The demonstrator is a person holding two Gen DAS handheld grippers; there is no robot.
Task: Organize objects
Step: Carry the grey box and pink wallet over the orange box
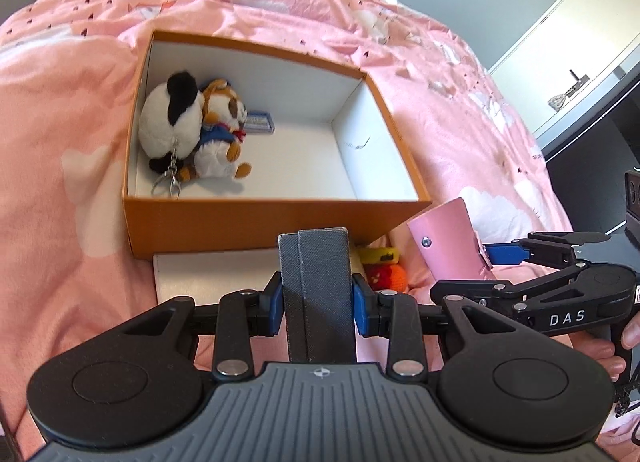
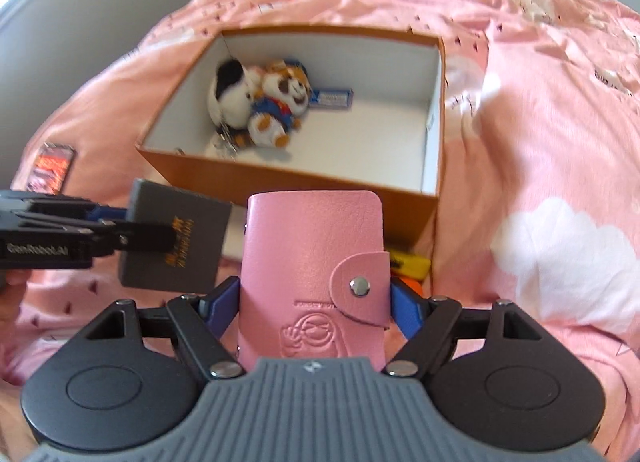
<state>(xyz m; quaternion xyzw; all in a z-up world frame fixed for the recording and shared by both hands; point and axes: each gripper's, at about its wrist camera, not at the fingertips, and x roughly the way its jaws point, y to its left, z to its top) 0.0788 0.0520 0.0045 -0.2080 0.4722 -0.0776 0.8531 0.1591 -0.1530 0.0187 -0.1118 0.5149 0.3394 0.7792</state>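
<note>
A: Look at the left gripper. Open or closed?

B: Partly closed. Squeezes a grey case with a blue pad on each side. Holds it up on its thin edge, above the bed.

A: And the right gripper?

B: Spread wide, but not empty. Grips a pink wallet by its two sides. Snap flap shut, facing the camera.

A: Close together, those two?

B: Yes, side by side, near each other. Not touching.

A: And the big box?

B: An orange box, open on top, white inside. Sits on the pink bedcover, just past both grippers.

A: Anything in it?

B: Two soft toys, pushed into the far left corner. A black-and-white panda with a metal clip hanging down. Right against it, a brown-and-white toy in a blue top. Beside them a little blue pack, lying flat.

A: More stuff around the box?

B: A flat white board, right against the front wall. A yellow thing and an orange woolly thing, tucked by the near right corner, partly hidden. Hard to tell what kind. Also a small dark packet on the bedcover, off to the left of the box.

A: Any person showing?

B: Only a hand, wrapped around the right gripper's handle.
</note>
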